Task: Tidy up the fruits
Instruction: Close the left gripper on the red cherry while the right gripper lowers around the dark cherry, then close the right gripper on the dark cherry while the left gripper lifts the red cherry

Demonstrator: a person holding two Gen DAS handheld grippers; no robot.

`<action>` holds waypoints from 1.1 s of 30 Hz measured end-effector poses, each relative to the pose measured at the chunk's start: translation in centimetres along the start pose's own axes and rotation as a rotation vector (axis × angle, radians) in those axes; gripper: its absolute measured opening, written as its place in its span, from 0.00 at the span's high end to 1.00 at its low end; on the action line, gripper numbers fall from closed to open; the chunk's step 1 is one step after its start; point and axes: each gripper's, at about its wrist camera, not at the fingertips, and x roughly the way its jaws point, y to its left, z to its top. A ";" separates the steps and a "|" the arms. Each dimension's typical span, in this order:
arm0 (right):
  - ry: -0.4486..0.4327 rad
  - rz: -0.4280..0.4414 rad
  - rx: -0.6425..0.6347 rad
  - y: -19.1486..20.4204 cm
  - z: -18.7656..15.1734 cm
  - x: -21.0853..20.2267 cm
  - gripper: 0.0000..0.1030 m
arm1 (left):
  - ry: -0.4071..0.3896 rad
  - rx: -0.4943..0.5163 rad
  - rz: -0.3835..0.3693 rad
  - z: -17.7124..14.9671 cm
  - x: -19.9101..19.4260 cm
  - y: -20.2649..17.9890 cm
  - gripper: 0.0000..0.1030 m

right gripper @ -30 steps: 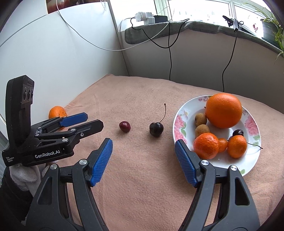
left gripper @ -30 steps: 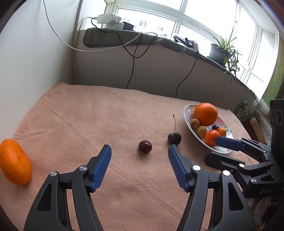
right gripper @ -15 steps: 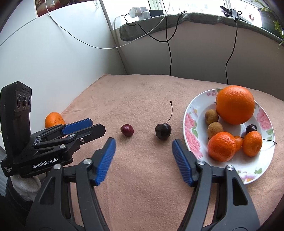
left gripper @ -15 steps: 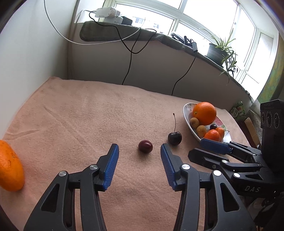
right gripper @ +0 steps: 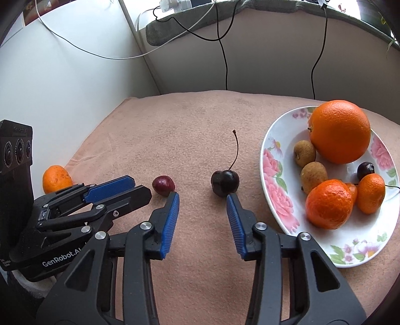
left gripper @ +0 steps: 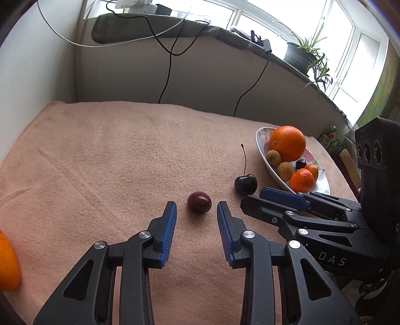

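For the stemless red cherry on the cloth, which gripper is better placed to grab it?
Left. The left gripper is open and lined up on the red cherry; the right gripper faces the stemmed cherry.

Bright windows (left gripper: 295, 17), white wall (right gripper: 62, 82)

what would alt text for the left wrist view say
The open left gripper points at a stemless red cherry lying on a pink blanket, its fingers not yet around it. Right of it lie a dark stemmed cherry, the right gripper, and a plate of fruit.
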 end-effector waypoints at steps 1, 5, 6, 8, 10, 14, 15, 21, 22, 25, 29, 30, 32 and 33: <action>-0.002 -0.014 0.002 0.0 0.1 0.1 0.60 | 0.004 0.003 -0.004 0.0 0.1 0.0 0.70; 0.000 -0.038 0.037 -0.3 0.1 0.5 0.67 | 0.014 0.011 -0.014 0.2 0.5 0.0 0.71; -0.003 -0.046 0.041 -0.3 0.0 0.5 0.68 | 0.019 0.012 -0.018 0.2 0.7 0.1 0.71; -0.002 -0.053 0.042 -0.2 0.0 0.7 0.68 | 0.025 0.015 -0.024 0.2 0.8 0.2 0.71; -0.004 -0.067 0.042 -0.1 -0.1 0.8 0.68 | 0.029 0.022 -0.026 0.3 0.9 0.2 0.71; -0.010 -0.085 0.052 0.0 0.1 1.0 0.68 | 0.039 0.033 -0.028 0.3 1.1 0.4 0.71; -0.012 -0.092 0.054 0.1 0.2 1.1 0.68 | 0.040 0.035 -0.029 0.3 1.2 0.4 0.71; -0.015 -0.131 0.095 0.0 0.1 1.3 0.68 | 0.051 0.040 -0.039 0.4 1.7 0.4 0.73; -0.014 -0.140 0.096 0.1 0.0 1.4 0.68 | 0.053 0.043 -0.041 0.4 1.8 0.4 0.74; -0.015 -0.153 0.100 0.3 0.0 1.5 0.68 | 0.060 0.046 -0.043 0.5 2.1 0.4 0.76; -0.023 -0.166 0.101 0.5 0.5 1.8 0.68 | 0.056 0.035 -0.051 0.6 1.9 0.8 0.80; -0.023 -0.167 0.101 0.5 0.6 1.9 0.68 | 0.054 0.034 -0.052 0.6 1.9 0.9 0.81; -0.024 -0.171 0.096 0.6 0.7 2.0 0.68 | 0.052 0.030 -0.053 0.6 1.8 1.1 0.81; -0.024 -0.172 0.093 0.7 0.7 2.1 0.68 | 0.052 0.027 -0.054 0.6 1.8 1.2 0.81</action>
